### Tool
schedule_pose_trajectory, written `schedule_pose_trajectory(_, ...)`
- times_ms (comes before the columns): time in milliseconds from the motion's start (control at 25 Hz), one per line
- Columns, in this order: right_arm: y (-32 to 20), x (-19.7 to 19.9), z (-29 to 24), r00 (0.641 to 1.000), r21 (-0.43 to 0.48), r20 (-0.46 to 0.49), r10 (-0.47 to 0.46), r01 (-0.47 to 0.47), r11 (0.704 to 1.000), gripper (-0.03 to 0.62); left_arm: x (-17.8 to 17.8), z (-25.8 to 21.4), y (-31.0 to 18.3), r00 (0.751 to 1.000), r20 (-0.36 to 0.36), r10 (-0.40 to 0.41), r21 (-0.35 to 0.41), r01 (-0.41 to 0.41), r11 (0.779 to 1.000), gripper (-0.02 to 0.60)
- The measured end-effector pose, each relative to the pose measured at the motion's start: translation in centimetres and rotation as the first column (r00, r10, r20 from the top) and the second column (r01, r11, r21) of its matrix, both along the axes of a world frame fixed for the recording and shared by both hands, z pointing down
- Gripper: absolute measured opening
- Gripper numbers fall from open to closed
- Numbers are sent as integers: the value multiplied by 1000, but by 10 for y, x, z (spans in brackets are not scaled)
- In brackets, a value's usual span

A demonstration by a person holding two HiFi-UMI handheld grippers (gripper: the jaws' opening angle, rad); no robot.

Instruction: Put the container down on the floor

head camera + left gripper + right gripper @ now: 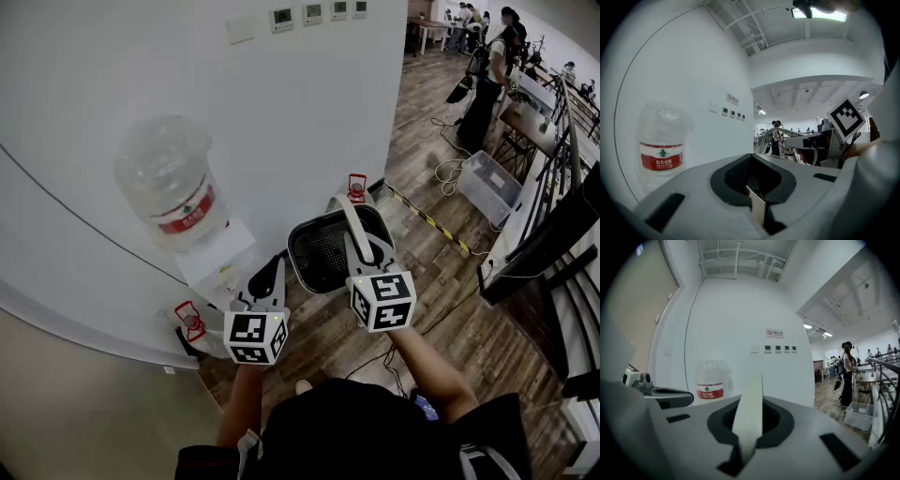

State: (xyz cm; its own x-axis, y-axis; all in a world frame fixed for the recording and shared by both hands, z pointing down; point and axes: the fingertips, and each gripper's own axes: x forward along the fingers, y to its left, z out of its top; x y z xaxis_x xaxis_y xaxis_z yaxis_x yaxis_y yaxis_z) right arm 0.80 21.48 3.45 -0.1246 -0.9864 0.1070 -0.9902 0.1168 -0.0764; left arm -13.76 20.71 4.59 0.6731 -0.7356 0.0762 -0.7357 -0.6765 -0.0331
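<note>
Both forearms reach forward from the body, each gripper pointing about level towards the plain white wall [309,103]. The left gripper [269,277] sits lower left, jaws together and nothing between them, with a cream inner edge showing at the seam in the left gripper view [757,187]. The right gripper [367,258] is just beside it and slightly further forward, its jaws clamped on the flat white strap handle [751,404] of the dark grey round-cornered plastic container [319,251]. The strap runs up thin and edge-on between the jaws in the right gripper view, and in the head view it arcs over the container's mouth. The container hangs in the air from that handle, above the brown wood-plank floor [441,281] and close to the wall, not on the floor yet. It has a lighter grey rim, and only a dotted mesh-like bottom shows inside. To the left, a large clear plastic water bottle with a red label [173,187] stands neck down on a white boxy dispenser [220,258]. A clear plastic storage box [489,183] sits on the floor well apart to the right; I cannot tell its contents. A yellow-and-black striped tape line [427,220] crosses the planks.
</note>
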Motion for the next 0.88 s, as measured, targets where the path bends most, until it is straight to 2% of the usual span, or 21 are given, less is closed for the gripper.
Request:
schedule_pose_trajectory(240,7,10,1,998,18,55,8,-9,1000,29,10,5,7,1000,10,4,-6,-4,1000,17)
schedule_pose_trajectory(680,16,40,9,999,-2,52,-9,9,1000,29,42,12,17,1000,5,-7,-18,7,1000,17)
schedule_pose_trajectory(880,22,58,17,998,-3,64,-20,21,1000,29,60,25,27,1000,-1,-11,-45,11,999,17)
